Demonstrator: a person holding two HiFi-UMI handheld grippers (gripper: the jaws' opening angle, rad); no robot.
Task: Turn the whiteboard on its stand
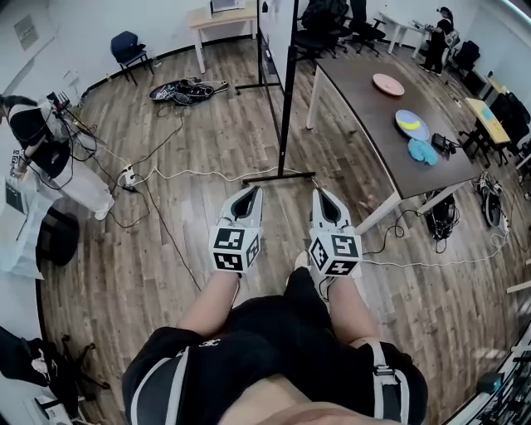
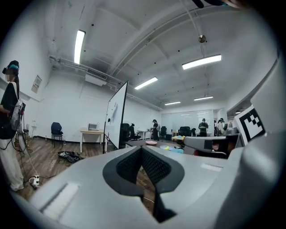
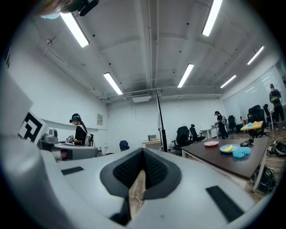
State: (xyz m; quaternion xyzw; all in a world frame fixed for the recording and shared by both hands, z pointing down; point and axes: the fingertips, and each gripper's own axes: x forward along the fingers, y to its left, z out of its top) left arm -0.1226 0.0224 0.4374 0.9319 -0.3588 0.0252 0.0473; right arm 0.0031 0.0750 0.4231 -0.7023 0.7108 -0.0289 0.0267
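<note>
Two plates sit on the brown table (image 1: pixel 357 91), which stands just right of the whiteboard stand (image 1: pixel 287 100). The pink plate (image 1: pixel 388 84) looks empty. The blue plate (image 1: pixel 412 124) holds a yellow item too small to identify. A teal object (image 1: pixel 422 151) lies on the tabletop beside the blue plate, on the side away from the stand.

The whiteboard (image 1: pixel 278 25) is upright on the stand, ahead of both grippers and well apart from them; nothing touches it. The stand's foot bar (image 1: pixel 278 177) lies on the wood floor and shows just past the gripper tips.

Left gripper (image 1: pixel 249 197): jaws clenched together, nothing between them. Right gripper (image 1: pixel 323 201): jaws clenched together, empty. The two are side by side, both pointing level toward the stand.

View differences:
- The head view shows the board nearly edge-on from above.
- The left gripper view shows its white face (image 2: pixel 117 114) at an angle.
- The right gripper view shows only a thin dark edge (image 3: pixel 160 118), with the table and plates to the right of it.
</note>
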